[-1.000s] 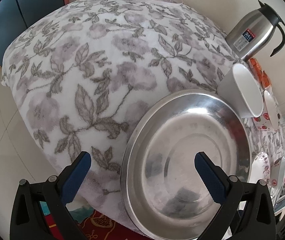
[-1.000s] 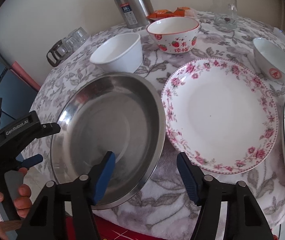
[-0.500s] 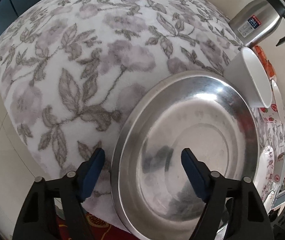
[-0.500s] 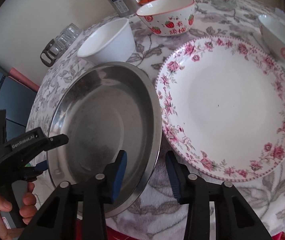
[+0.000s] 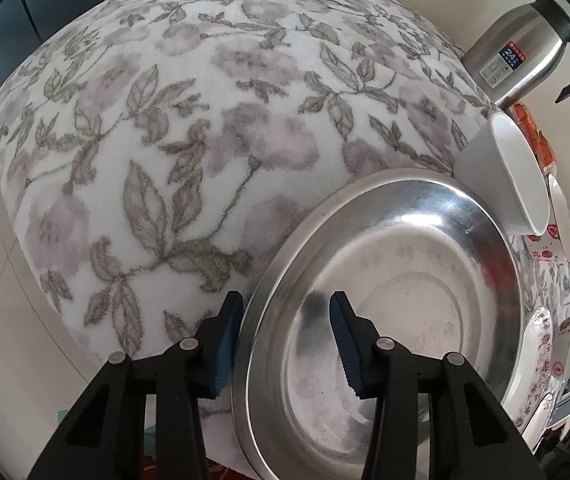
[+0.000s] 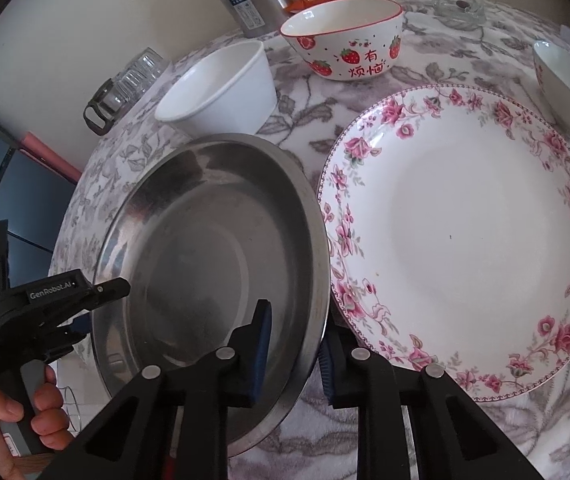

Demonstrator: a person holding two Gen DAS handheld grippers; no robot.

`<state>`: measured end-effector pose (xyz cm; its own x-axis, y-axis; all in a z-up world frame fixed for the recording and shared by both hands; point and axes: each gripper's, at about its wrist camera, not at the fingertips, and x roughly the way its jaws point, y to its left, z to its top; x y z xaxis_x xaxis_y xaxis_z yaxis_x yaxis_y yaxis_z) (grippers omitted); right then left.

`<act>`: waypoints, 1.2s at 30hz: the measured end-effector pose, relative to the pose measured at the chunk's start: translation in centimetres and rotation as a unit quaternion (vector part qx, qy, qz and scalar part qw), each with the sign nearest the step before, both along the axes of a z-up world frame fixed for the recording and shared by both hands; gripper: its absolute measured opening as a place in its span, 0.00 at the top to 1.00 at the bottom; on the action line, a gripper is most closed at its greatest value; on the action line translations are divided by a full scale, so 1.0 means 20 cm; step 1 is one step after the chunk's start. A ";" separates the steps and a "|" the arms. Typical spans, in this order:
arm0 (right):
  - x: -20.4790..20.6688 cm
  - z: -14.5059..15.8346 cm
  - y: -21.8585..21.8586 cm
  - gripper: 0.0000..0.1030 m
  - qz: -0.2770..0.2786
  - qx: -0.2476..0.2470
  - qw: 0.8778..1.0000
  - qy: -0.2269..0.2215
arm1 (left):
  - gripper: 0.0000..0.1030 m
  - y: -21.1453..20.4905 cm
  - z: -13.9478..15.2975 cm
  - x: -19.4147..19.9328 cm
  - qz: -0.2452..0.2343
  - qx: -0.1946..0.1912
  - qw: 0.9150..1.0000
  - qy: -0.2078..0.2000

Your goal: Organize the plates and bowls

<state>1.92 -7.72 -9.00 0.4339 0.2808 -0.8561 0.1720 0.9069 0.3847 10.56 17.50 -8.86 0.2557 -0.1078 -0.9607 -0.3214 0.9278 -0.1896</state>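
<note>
Steel plate: a wide, shallow steel plate point(image 6: 213, 264) is lying on the worktop point(image 5: 189, 152), its rim running between the jaws of both tools.
Left tool: the left tool point(image 5: 285, 340) is closing over the plate's near rim, one pad outside, one inside, neither visibly pressing yet.
Right tool: the right tool point(image 6: 297, 356) is closing on the opposite rim; whether its pads are already pressing the metal cannot be told.
Handling: likely stiff, light and slippery; the thin rim is probably the only hold, best taken from two sides.
Flowered plate: a flowered plate point(image 6: 465, 236) is sitting just right of the right tool, probably fragile, and empty.
Bowls: a white bowl point(image 6: 221, 88), a strawberry bowl point(image 6: 345, 40) and a small bowl point(image 6: 569, 84) are standing beyond the tools, all showing empty.
Steel plate contents: nothing inside.
</note>
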 end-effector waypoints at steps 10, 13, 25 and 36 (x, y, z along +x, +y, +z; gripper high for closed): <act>-0.02 0.09 0.02 0.77 0.019 -0.027 0.999 -0.033 | 0.56 0.02 0.09 -0.09 -0.002 -0.004 0.999 -0.036; -0.03 0.12 0.02 0.77 0.024 -0.034 0.998 -0.042 | 0.56 0.02 0.12 -0.10 -0.007 -0.004 0.999 -0.048; -0.05 0.18 0.01 0.77 0.035 -0.053 0.996 -0.062 | 0.56 -0.02 0.20 -0.13 -0.021 -0.007 0.997 -0.078; -0.09 0.25 -0.01 0.77 0.036 -0.056 0.994 -0.087 | 0.56 -0.04 0.30 -0.18 -0.032 -0.007 0.993 -0.117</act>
<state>0.17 -7.90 -3.95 0.5608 0.2231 -0.7973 0.0454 0.9533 0.2987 7.02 16.70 -2.86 0.4637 -0.1435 -0.8743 -0.2067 0.9420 -0.2643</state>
